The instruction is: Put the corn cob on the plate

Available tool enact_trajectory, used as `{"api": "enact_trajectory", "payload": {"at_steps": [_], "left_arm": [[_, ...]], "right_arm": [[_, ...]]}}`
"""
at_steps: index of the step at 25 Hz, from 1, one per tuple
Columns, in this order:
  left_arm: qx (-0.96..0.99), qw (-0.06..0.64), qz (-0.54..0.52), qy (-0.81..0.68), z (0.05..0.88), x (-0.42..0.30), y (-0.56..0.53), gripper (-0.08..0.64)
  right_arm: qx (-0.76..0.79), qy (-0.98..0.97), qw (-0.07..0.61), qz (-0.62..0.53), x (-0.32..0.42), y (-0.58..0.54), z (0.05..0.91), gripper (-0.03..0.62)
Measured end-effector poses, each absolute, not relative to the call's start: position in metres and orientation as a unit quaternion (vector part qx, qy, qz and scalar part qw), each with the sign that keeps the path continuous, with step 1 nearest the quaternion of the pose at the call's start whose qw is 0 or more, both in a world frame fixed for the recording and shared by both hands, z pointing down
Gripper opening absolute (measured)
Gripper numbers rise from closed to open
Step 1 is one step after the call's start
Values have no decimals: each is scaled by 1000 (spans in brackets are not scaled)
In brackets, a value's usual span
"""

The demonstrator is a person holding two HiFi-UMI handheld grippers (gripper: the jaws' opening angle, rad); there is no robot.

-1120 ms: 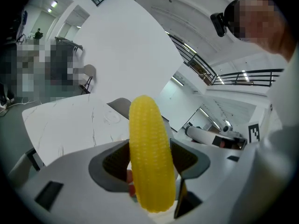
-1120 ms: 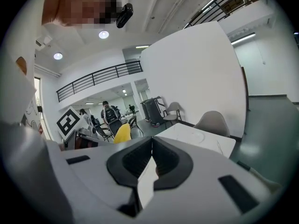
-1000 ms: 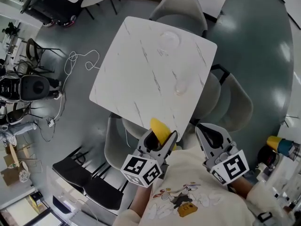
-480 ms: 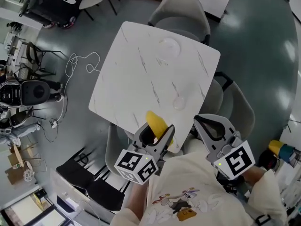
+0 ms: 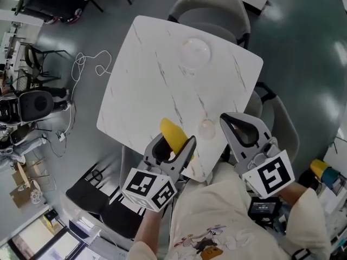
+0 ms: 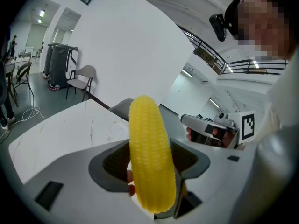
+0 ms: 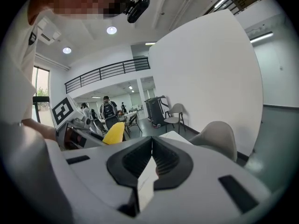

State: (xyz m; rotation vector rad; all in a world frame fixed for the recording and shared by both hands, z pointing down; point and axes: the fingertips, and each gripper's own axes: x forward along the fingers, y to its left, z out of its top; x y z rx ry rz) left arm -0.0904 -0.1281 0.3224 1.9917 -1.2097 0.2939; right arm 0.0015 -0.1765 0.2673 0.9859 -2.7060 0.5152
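My left gripper is shut on a yellow corn cob, which stands up between the jaws over the near edge of the white marble table. In the left gripper view the corn cob fills the centre, upright and gripped at its lower half. A clear plate lies near the table's far edge, well ahead of both grippers. My right gripper is shut with nothing in it, just right of the left one. The right gripper shows its jaws touching, with the corn cob off to its left.
A small clear glass dish sits on the table between the two grippers. Grey chairs stand at the far side and the right side. A white cable lies on the floor to the left.
Both grippers have moved forward and up towards the table's near edge. The corn cob stays held in the left gripper, and the right gripper stays shut.
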Motion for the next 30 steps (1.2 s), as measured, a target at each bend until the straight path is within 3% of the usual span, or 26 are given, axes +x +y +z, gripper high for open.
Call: {"api": "enact_trajectory", "payload": {"at_steps": [19,30], "left_arm": [[760,422,127,-477,447,-100,-243,264],[759,419,145,-477,506,-95,-294,264]], "right_arm": [[346,-912,173,133,-15,-294,423,5],[360,-909,174,119,-13,-332,495,5]]}}
